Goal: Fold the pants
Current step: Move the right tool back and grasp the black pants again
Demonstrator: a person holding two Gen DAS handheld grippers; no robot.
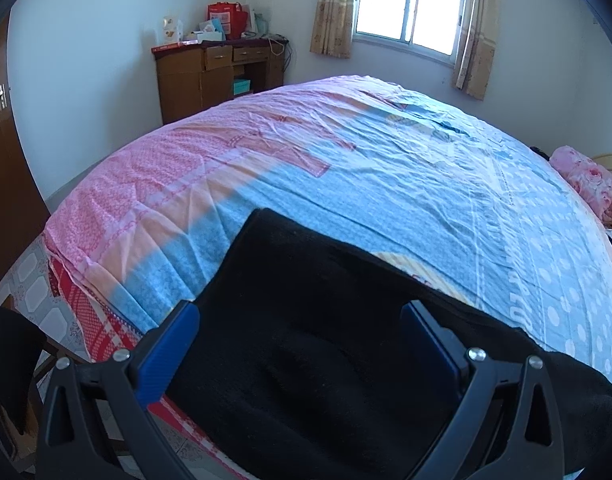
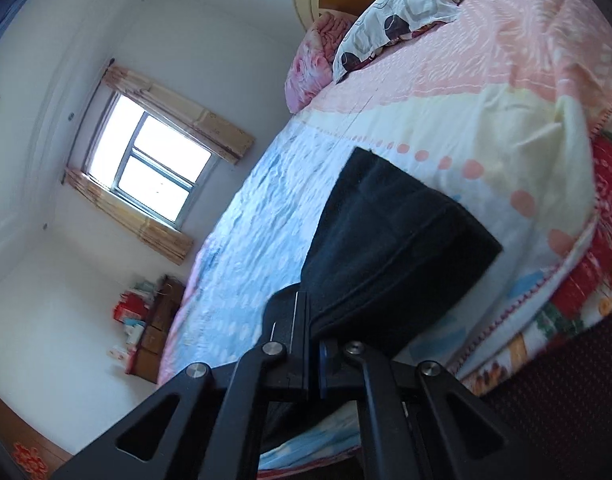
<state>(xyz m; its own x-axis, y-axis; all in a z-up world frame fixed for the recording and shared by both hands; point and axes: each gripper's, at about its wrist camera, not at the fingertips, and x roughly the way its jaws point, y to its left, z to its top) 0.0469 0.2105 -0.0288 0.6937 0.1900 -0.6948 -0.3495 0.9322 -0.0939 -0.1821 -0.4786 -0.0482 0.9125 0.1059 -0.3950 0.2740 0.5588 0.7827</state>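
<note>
Sunlit bedroom, and the black pants (image 1: 306,320) are lying on the bed (image 1: 385,168) near its edge. Your left tongs (image 1: 302,344) are hovering spread above them while your right tongs (image 2: 313,344) are pinching the fabric. They are looking partly folded, with more folding probably left.

Home bedroom. Ahead of the left gripper: wide bed under a pink-and-blue patterned cotton sheet (image 1: 385,184), rolled pink floral blanket (image 1: 587,184) far right by the headboard. Beyond the bed, far left corner: brown wooden desk with drawers (image 1: 218,76), red bag and small boxes piled on top. Straight ahead on the white wall: sliding glass window (image 1: 409,4) flanked by beige patterned curtains (image 1: 331,12). Up and right of the right gripper: white pillow with dark round prints (image 2: 401,16).
</note>
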